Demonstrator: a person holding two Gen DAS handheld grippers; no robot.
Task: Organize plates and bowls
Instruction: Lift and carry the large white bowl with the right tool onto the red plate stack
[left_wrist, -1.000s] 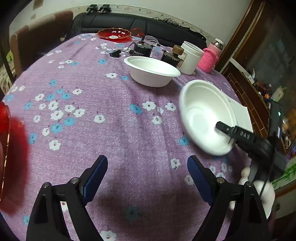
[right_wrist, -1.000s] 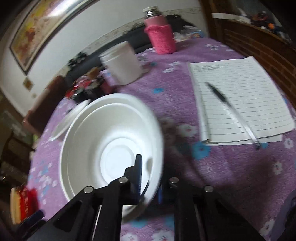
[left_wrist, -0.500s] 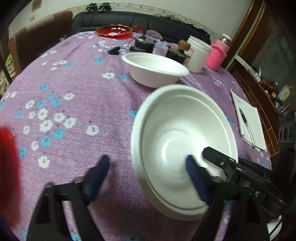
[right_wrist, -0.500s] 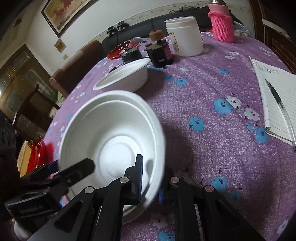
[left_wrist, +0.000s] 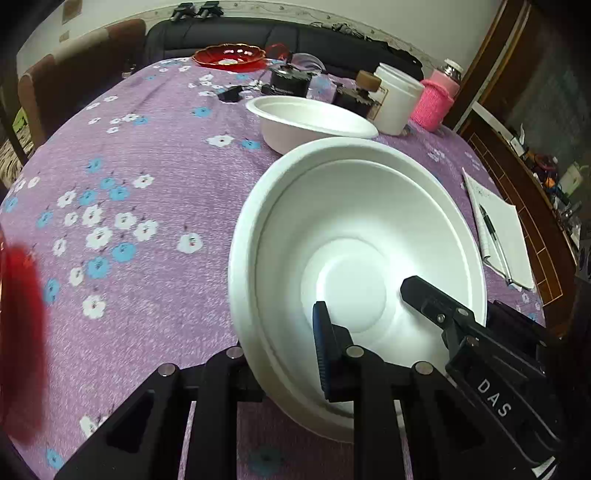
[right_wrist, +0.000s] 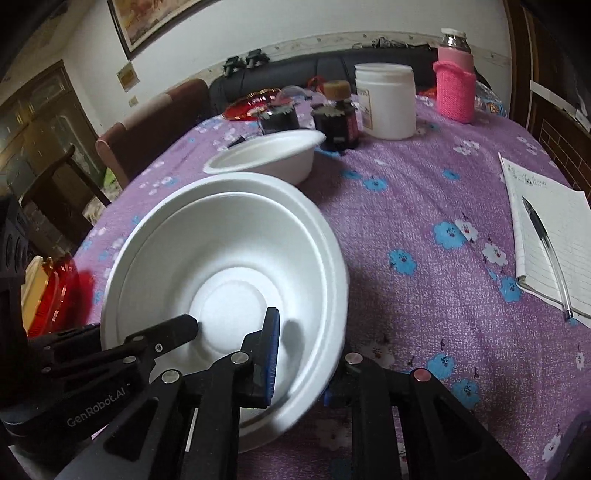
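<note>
The white foam bowl (left_wrist: 354, 258) hangs tilted above the purple floral tablecloth (left_wrist: 147, 177); the left gripper (left_wrist: 284, 354) has just been closing and now pinches its near rim; the right gripper (right_wrist: 306, 354) pinches the opposite rim, jaws just easing open; a second foam bowl (left_wrist: 310, 123) sits behind.

Held white bowl (left_wrist: 354, 236): matt foam, smooth. Second white bowl (left_wrist: 314, 123): same matt foam. Bench cloth (left_wrist: 155, 155): woven purple fabric, coarse, floral print. Red dish (left_wrist: 229, 55): glossy. Jar sleeve (right_wrist: 455, 94): pink knit. Notepad (right_wrist: 554, 236): lined paper. Fingers (left_wrist: 325, 354): matt black plastic, blue pads.
</note>
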